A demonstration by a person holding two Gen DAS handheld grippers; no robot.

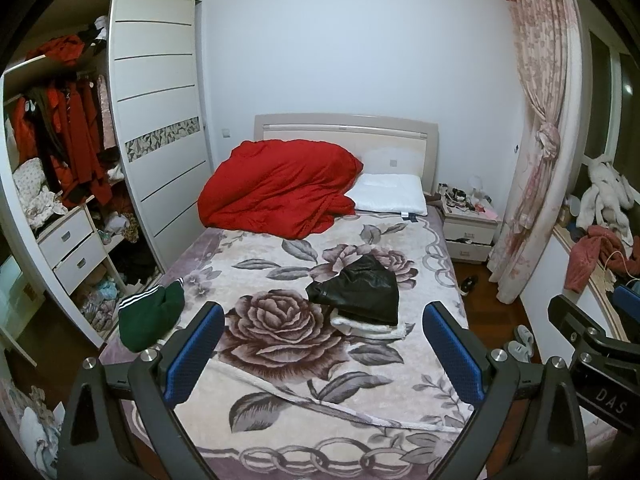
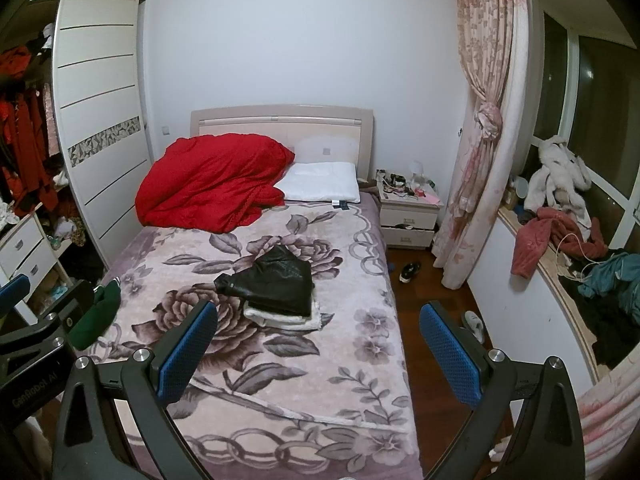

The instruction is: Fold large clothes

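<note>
On floral-print pink bed blanket (image 1: 280,360): folded black leather jacket (image 1: 360,294) centre, green striped garment (image 1: 150,316) at edge; my left gripper (image 1: 324,354) and right gripper (image 2: 318,350) both spread, empty.

My left tongs (image 1: 324,344): matt black plastic arms, dimpled blue rubber pads (image 1: 454,350), shiny metal bolts. Folded black leather-look jacket (image 1: 360,294): glossy, creased; white fleece lining under it. Plush floral blanket (image 1: 280,344): soft, low sheen. Green knit garment (image 1: 150,316): matt. Dark wood floor (image 2: 424,292): polished.
</note>
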